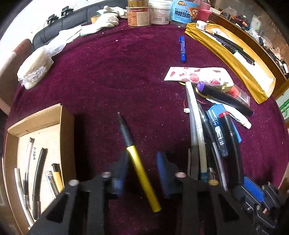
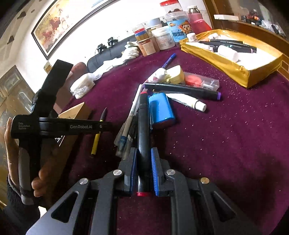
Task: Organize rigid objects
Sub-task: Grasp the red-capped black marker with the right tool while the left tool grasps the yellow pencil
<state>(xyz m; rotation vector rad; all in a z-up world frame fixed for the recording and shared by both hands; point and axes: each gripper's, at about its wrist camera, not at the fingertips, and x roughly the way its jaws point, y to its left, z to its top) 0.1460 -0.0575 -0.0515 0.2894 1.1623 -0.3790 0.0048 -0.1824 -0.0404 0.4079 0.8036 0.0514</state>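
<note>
A yellow pen with a black grip [image 1: 139, 168] lies on the maroon cloth between the fingers of my left gripper [image 1: 141, 160]. The left pad is against the pen and the right pad stands clear of it, so the jaws are open. The same pen [image 2: 95, 142] shows in the right wrist view under the left gripper [image 2: 106, 125], which a hand holds. My right gripper [image 2: 143, 153] is shut on a black marker with red ends [image 2: 143, 126] that rests on a pile of pens [image 2: 126, 133]. That marker [image 1: 233, 144] and the right gripper [image 1: 252, 191] also appear at lower right in the left wrist view.
A cardboard box [image 1: 66, 126] with several pens stands at the left. A gold tray [image 1: 225, 52] with markers is at the back right. A blue marker [image 1: 182, 48], a strawberry-print pouch [image 1: 196, 74], a blue cylinder [image 2: 161, 110], jars [image 1: 160, 12] and white gloves [image 1: 108, 16] lie around.
</note>
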